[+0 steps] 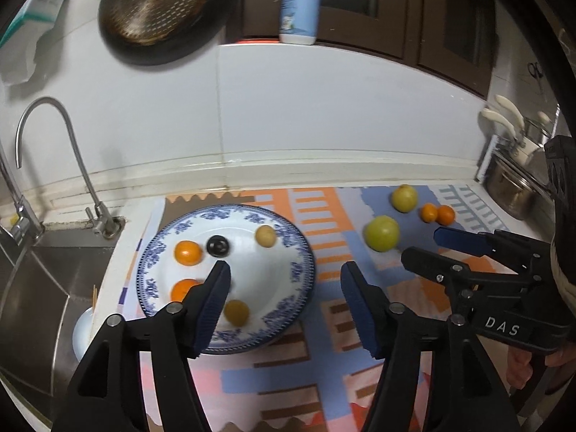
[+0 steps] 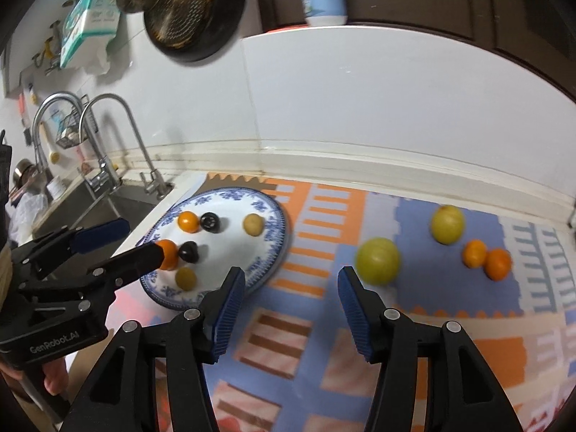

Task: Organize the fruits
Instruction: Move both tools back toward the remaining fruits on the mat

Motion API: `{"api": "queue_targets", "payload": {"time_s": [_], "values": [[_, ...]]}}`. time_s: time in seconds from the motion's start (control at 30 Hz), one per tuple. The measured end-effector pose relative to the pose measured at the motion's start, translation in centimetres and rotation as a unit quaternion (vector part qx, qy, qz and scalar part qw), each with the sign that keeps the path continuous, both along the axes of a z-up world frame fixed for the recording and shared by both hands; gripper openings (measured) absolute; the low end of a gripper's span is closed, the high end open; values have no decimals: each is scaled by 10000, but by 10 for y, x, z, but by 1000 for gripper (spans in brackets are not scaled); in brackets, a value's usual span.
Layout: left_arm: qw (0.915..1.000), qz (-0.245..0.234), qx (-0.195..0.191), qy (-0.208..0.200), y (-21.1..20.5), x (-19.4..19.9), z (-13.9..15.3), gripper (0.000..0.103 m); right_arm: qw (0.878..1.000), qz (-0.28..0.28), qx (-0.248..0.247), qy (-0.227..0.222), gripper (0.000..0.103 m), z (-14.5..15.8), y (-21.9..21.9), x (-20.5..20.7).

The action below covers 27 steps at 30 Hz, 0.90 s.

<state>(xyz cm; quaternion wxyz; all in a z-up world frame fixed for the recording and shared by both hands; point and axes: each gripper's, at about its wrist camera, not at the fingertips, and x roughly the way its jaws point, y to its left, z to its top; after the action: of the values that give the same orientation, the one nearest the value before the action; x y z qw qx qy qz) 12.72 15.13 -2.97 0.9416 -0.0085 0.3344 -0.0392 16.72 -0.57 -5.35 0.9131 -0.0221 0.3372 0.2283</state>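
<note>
Both my hand-held grippers, left hand-held gripper [image 1: 286, 277] and right hand-held gripper [image 2: 291, 284], hang spread and empty; I judge 4 fruits remain for the blue-patterned white china plate [image 1: 302, 252].

Both tools are being seen as black plastic frames built of triangular struts, joined by silver round-headed pivot screws. The left gripper [image 1: 284, 295] and the right gripper [image 2: 291, 306] are being tipped with ribbed blue pads [image 2: 230, 309]. White lettering is being shown: "DAS" on the right body, "GenRobot.AI" on the left.
</note>
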Motion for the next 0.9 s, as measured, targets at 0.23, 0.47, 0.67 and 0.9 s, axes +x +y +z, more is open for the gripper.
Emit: {"api": "queue_targets", "payload": {"time_s": [0.23, 0.47, 0.67, 0.9], "values": [[9996, -233, 101, -75, -31, -8, 4, 70, 9992, -393, 6, -52, 55, 4, -34, -16], [9993, -308, 71, -175, -56, -8, 11, 80, 9965, -827, -22, -143, 60, 10, -68, -27], [9995, -130, 110, -265, -73, -5, 16, 90, 9932, -1161, -34, -123, 62, 15, -96, -26], [9997, -179, 138, -118, -97, 11, 17, 94, 9881, -1526, -190, -91, 65, 19, -126, -13]]}}
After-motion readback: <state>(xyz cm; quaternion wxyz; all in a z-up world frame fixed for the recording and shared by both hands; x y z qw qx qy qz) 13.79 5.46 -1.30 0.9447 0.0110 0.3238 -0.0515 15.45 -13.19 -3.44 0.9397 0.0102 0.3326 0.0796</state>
